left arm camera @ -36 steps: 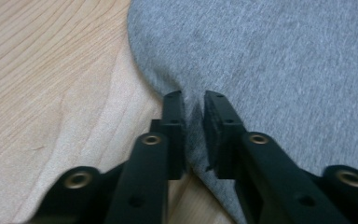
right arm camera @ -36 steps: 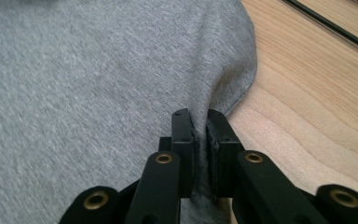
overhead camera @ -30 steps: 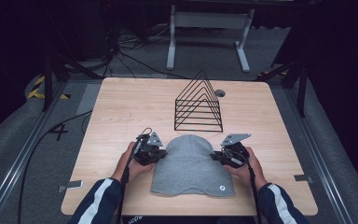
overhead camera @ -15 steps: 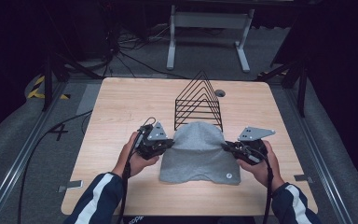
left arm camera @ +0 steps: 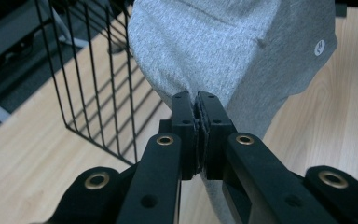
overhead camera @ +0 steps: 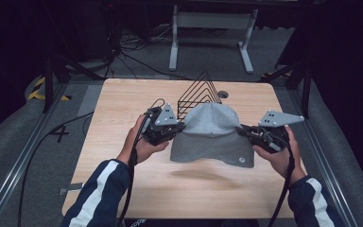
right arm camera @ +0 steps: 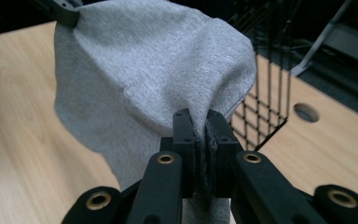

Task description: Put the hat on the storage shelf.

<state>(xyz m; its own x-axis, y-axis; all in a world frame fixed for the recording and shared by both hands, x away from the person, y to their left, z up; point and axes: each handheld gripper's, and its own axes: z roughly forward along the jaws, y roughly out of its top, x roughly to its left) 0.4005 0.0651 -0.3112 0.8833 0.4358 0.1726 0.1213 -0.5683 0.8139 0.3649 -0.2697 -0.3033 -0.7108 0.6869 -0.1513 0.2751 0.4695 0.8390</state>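
High view: a grey beanie (overhead camera: pixel 211 133) hangs above the wooden table (overhead camera: pixel 123 101), stretched between two tongs. Left tongs (overhead camera: pixel 181 126) clench its edge at 9 o'clock, right tongs (overhead camera: pixel 240 128) at 3 o'clock. A black wire rack (overhead camera: pixel 194 92) stands behind, at 12 o'clock.

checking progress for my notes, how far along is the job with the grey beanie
Done: both grips are made. The left gripper and right gripper are each shut on a side edge of the grey beanie. In hand: the beanie hangs between them above the table, casting a shadow on the wood. Left: probably setting it over or beside the black wire rack just behind it, which it doesn't yet rest on, then letting go.
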